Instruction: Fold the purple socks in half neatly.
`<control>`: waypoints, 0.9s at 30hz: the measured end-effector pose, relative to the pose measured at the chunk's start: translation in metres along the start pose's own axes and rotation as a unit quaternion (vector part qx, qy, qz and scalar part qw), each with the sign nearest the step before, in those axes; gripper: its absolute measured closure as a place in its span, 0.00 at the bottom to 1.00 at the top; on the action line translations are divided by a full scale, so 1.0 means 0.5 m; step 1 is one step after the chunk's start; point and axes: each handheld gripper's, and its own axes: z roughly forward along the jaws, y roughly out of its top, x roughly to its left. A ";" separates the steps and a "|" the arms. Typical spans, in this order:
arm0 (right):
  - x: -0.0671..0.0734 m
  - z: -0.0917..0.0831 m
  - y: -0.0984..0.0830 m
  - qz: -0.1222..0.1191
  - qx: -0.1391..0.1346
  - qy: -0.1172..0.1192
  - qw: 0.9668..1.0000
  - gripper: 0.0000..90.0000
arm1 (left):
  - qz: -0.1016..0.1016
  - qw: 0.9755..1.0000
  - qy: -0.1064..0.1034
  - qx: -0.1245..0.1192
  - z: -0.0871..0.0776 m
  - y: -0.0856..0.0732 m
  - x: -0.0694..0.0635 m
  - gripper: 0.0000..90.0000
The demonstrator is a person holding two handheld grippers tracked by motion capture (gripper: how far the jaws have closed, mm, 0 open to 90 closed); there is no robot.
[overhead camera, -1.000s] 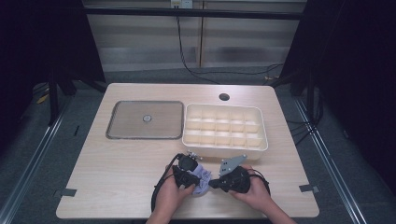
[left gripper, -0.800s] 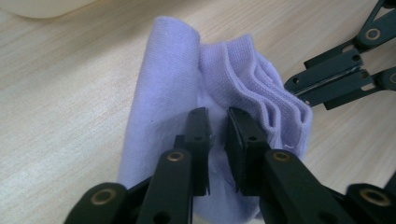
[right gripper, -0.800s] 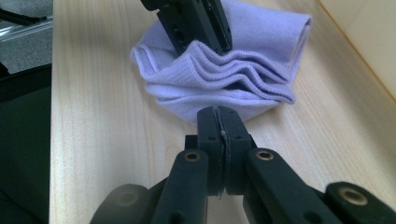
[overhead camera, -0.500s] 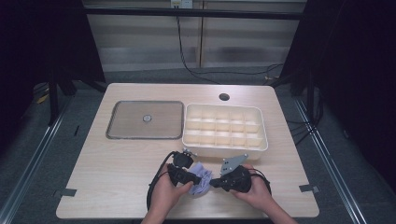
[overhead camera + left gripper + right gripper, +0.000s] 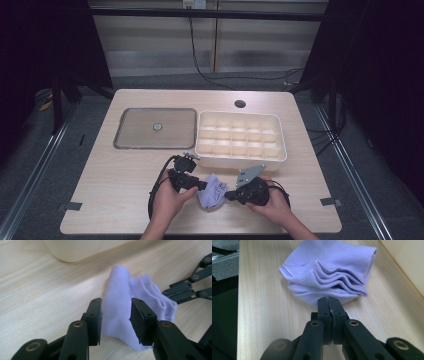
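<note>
Lilac cloth (image 5: 212, 193), folded into a small bundle, lies on the bench (image 5: 110, 190) near its front edge, just before the cream tray (image 5: 241, 157) with many cells. The right claw (image 5: 229, 196) is clenched; in the right gripper view its jaws meet tight at the near edge of the cloth (image 5: 329, 277), and it seems to pinch a thin bit of it there, though I cannot see the fabric between the pads. The left claw (image 5: 202, 186) is released: its jaws have just been opening, and in the left gripper view the cloth (image 5: 120, 305) stands between them but the pads (image 5: 96, 315) do not press it.

The step in hand looks like folding or rolling the cloth tighter. To do it well, the right claw should keep its pinch steady as an anchor. The left claw should take a new hold only on the raised fold, close fully on all layers, and not drag the bundle sideways. The layered hem edges are loose, so a slow move is better; a quick pull may open the folds again.
</note>
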 end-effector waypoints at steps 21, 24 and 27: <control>-0.006 -0.006 -0.001 0.007 -0.012 0.000 1.000 0.98 | -0.008 0.999 -0.016 0.031 0.017 0.006 0.025 0.62; -0.005 -0.007 -0.002 0.010 -0.011 0.000 1.000 0.99 | -0.010 0.999 -0.016 0.038 0.022 0.005 0.026 0.63; -0.005 -0.009 -0.002 0.010 -0.011 0.000 1.000 0.98 | -0.010 0.999 -0.018 0.043 0.026 0.003 0.028 0.64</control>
